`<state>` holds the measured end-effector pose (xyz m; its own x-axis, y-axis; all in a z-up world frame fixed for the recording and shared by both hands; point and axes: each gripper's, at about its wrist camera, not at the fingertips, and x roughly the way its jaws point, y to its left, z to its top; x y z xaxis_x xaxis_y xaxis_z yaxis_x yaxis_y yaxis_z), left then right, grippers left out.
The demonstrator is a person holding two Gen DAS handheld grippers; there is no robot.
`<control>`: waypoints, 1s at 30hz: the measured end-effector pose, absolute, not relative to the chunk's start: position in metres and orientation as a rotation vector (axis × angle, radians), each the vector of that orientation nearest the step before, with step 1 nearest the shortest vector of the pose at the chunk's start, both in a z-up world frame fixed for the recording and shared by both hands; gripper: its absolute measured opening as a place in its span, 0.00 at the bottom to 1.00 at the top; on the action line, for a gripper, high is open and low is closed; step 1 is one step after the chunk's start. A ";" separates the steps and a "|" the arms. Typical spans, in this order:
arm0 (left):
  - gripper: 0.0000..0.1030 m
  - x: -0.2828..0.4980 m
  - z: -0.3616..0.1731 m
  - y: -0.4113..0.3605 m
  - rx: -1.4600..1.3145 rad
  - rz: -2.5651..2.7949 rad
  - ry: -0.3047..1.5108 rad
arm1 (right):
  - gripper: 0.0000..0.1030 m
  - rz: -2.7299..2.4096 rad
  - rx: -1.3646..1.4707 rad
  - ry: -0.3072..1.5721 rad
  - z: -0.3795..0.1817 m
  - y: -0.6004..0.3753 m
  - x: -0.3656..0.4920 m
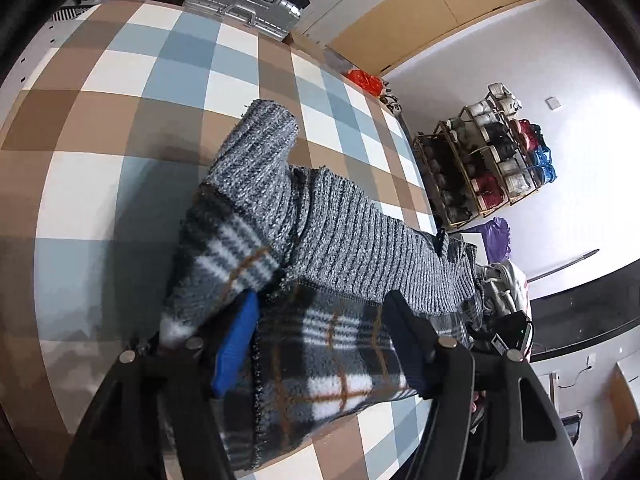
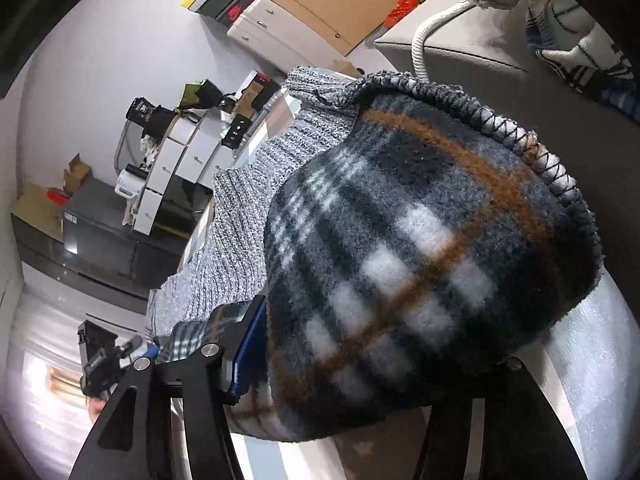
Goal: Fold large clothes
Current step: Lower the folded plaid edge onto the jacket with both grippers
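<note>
- Nearest your left gripper [image 1: 320, 344] is the plaid fleece lining of the sweater [image 1: 320, 220]; the jaws stand apart with that fold between them, pads looking clear of the cloth.
- Your right gripper [image 2: 360, 360] looks the same: jaws parted around a fleece hem, though one finger is hidden.
- The sweater lies on the checkered bed [image 1: 120, 120], folded so you can flatten it.

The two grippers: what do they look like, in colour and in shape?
The left gripper and the right gripper both have black angular frames with round silver bolts. Each shows a flat blue finger pad.
</note>
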<state>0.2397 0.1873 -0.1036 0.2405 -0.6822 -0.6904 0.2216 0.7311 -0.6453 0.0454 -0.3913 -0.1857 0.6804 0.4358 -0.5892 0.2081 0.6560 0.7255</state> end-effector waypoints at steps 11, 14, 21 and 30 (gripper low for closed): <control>0.74 0.224 -0.051 0.191 -0.264 -0.536 1.083 | 0.59 0.154 0.894 0.847 -0.188 -0.393 0.050; 0.77 0.227 -0.067 0.206 -0.285 -0.507 1.097 | 0.59 0.153 0.894 0.850 -0.188 -0.394 0.050; 0.77 0.242 -0.133 0.202 -0.379 -0.488 1.254 | 0.60 0.155 0.893 0.848 -0.188 -0.394 0.050; 0.45 0.232 -0.141 0.167 -0.341 -0.491 1.273 | 0.61 0.155 0.878 0.851 -0.187 -0.388 0.054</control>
